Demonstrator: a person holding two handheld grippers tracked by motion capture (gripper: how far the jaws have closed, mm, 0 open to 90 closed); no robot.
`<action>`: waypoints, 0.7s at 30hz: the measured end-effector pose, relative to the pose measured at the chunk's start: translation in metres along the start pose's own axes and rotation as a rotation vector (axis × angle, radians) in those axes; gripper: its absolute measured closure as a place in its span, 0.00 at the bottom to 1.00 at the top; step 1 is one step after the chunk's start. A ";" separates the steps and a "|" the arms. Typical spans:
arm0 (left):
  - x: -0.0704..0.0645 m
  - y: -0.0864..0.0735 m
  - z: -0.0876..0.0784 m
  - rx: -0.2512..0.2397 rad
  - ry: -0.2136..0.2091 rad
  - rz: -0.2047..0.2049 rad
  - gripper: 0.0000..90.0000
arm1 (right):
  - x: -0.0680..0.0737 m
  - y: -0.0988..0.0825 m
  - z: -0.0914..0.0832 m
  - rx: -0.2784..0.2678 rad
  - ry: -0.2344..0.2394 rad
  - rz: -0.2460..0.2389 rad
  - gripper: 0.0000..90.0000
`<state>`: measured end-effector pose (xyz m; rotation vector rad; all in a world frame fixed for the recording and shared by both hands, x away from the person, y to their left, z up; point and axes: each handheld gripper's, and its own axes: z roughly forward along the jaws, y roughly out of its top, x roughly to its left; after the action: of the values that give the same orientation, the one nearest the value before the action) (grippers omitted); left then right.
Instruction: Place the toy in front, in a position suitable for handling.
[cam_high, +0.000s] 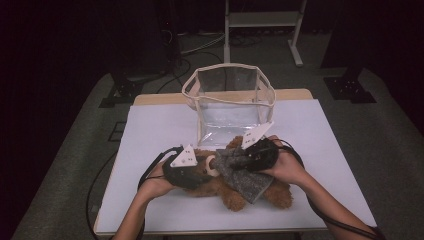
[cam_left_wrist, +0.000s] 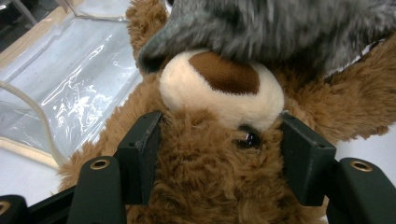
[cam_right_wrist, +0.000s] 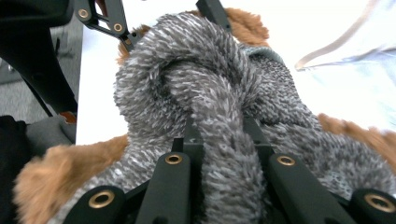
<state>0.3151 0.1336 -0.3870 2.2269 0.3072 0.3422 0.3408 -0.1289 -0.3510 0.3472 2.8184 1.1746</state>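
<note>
High view, teddy bear (cam_high: 235, 190) lying crosswise, head toward left tongs (cam_high: 192, 170)

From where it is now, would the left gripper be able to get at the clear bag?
Probably not right away. The left gripper is clamped on the teddy bear's head, so it would have to let go first. After that the way looks free: the clear bag stands open just behind the bear on the table.
</note>
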 end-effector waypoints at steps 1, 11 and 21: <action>0.000 -0.001 -0.001 0.002 -0.002 0.003 0.40 | 0.000 0.001 0.006 0.014 0.006 -0.002 0.84; 0.007 -0.005 -0.024 0.000 0.006 -0.024 0.21 | 0.002 -0.020 -0.006 -0.005 0.015 0.015 0.85; 0.008 -0.021 -0.008 0.011 -0.063 -0.051 0.40 | 0.004 -0.025 -0.018 0.016 0.001 0.017 0.85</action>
<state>0.3174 0.1550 -0.3976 2.2313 0.3322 0.2425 0.3300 -0.1575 -0.3556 0.3731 2.8326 1.1567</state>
